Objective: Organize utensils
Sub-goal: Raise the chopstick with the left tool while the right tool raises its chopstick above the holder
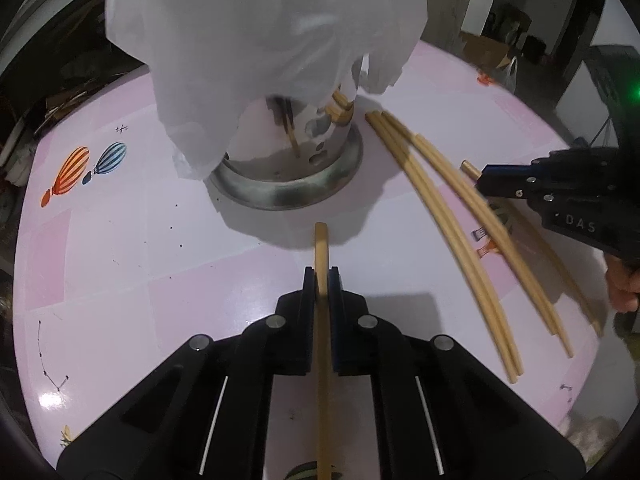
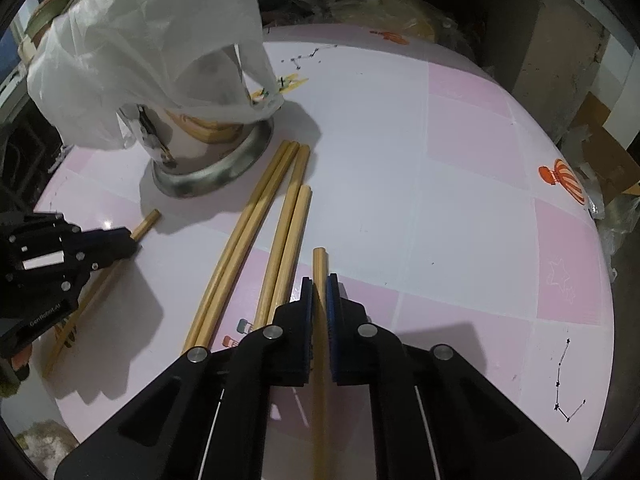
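Each gripper, left (image 1: 320, 276) and right (image 2: 319, 284), has its jaws clamped on one chopstick (image 1: 321, 248), tip toward the metal holder (image 1: 288, 168), seemingly for dropping in, four more chopsticks (image 2: 256, 232) lying beside it.

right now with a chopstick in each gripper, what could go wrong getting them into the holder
The plastic bag droops over the metal holder, so a stick could snag it or miss the opening. The left gripper and right gripper each pinch one chopstick near its tip; the long tail may swing into the loose chopsticks.
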A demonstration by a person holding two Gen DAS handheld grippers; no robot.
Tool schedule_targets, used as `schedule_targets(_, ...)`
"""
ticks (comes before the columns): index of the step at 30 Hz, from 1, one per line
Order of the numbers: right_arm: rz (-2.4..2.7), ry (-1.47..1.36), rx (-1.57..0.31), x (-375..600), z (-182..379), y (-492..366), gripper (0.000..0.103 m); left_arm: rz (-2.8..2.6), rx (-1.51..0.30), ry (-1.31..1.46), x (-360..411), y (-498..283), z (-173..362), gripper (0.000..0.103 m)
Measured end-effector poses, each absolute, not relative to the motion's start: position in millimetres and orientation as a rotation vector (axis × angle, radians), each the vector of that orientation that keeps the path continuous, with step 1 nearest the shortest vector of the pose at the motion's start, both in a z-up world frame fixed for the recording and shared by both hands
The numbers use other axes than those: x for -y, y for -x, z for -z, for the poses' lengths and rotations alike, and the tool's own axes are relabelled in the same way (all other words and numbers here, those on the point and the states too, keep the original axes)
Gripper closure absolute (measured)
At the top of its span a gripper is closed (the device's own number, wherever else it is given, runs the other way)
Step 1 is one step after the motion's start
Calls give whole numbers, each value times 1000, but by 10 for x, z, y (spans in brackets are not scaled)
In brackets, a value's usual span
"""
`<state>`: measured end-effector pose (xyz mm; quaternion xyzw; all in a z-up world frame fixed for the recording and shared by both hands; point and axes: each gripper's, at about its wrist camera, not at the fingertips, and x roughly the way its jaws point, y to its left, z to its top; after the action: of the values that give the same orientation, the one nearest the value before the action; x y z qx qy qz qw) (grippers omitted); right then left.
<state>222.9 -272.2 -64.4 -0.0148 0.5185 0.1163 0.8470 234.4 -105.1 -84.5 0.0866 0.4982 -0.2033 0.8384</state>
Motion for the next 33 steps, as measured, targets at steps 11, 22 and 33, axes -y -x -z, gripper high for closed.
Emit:
schedule_targets(11, -239, -5, -942, 2845, -4, -1991, 96, 478, -883, -84, 975, -2170, 144, 98)
schedule_targets(22, -216, -15, -805, 3009, -600, -1708, 96, 505, -723, -12, 678, -1817, -503, 97)
schedule_targets(33, -196, 21, -702, 3034, -1052, -1380, 96, 503, -618, -3, 529, -1500, -859, 97)
